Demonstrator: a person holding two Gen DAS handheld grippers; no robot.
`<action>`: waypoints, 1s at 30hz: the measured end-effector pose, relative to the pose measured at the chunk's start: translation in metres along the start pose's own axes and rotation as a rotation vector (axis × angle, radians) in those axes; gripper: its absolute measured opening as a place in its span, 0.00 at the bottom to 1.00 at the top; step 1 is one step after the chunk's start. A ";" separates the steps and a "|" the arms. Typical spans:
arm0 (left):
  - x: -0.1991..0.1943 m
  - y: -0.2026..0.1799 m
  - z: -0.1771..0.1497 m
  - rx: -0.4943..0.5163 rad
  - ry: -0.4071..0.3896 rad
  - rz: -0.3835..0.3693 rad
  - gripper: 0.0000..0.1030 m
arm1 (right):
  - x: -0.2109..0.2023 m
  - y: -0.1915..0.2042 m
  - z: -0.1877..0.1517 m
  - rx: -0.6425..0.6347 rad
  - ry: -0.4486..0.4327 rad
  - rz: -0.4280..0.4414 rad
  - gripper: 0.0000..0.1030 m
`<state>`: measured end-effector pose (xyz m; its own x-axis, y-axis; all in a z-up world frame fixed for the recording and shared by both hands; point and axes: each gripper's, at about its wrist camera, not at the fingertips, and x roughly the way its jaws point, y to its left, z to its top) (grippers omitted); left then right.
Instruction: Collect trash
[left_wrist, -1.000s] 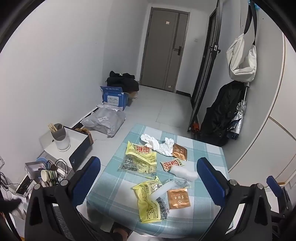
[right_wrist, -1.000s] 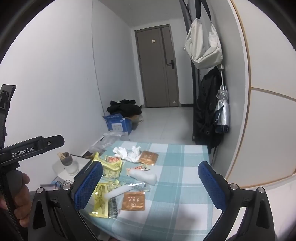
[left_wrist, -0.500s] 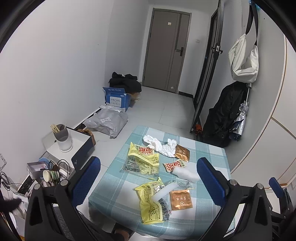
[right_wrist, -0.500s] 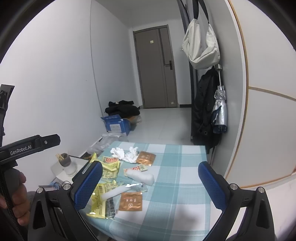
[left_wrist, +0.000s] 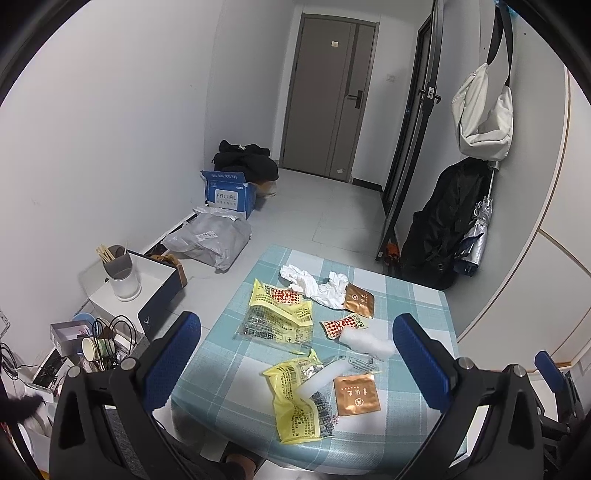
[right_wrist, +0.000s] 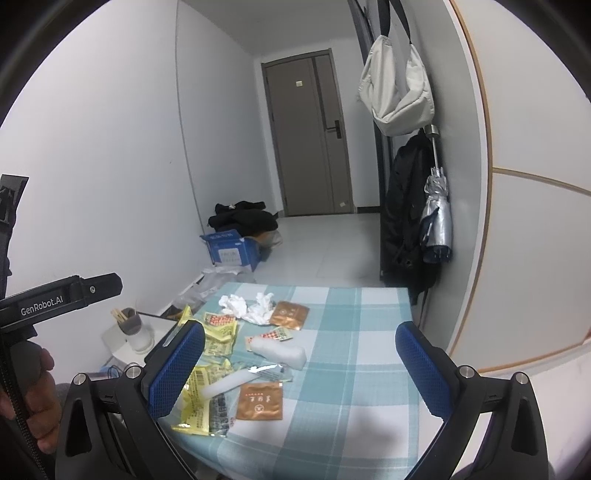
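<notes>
Trash lies on a small table with a blue checked cloth (left_wrist: 406, 435) (right_wrist: 354, 332). There are yellow wrappers (left_wrist: 295, 402) (right_wrist: 199, 402), crumpled white tissue (left_wrist: 314, 284) (right_wrist: 243, 306), brown sachets (left_wrist: 356, 395) (right_wrist: 260, 400), a red-patterned packet (left_wrist: 341, 325) and a white foam piece (left_wrist: 365, 341) (right_wrist: 279, 350). My left gripper (left_wrist: 297, 358) is open and empty, held above the near side of the table. My right gripper (right_wrist: 299, 365) is open and empty, above the table's near edge, right of the trash.
On the floor to the left are a blue cardboard box (left_wrist: 229, 194), a grey plastic bag (left_wrist: 210, 243), a white stand with a cup of chopsticks (left_wrist: 122, 273) and cables. A black coat and umbrella (left_wrist: 476, 229) hang on the right wall. A closed door (left_wrist: 328, 99) is at the back.
Both grippers have drifted slightly, so the table and trash sit a little lower and nearer in both views. Both stay open and empty.
</notes>
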<state>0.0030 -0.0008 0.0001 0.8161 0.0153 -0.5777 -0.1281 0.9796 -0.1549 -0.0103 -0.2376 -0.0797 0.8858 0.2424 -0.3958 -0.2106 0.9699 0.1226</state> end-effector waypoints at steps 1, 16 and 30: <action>0.000 0.000 0.000 -0.001 0.001 0.000 0.99 | 0.000 0.000 0.000 0.001 0.000 0.000 1.00; 0.005 -0.002 -0.003 0.004 0.029 -0.021 0.99 | -0.001 -0.002 0.000 -0.002 -0.014 -0.006 1.00; 0.006 -0.001 0.001 0.001 0.037 -0.033 0.99 | -0.001 -0.002 0.000 -0.006 0.000 -0.003 1.00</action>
<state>0.0082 -0.0020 -0.0023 0.7982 -0.0241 -0.6019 -0.1012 0.9796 -0.1734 -0.0108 -0.2400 -0.0799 0.8865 0.2395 -0.3959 -0.2106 0.9707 0.1156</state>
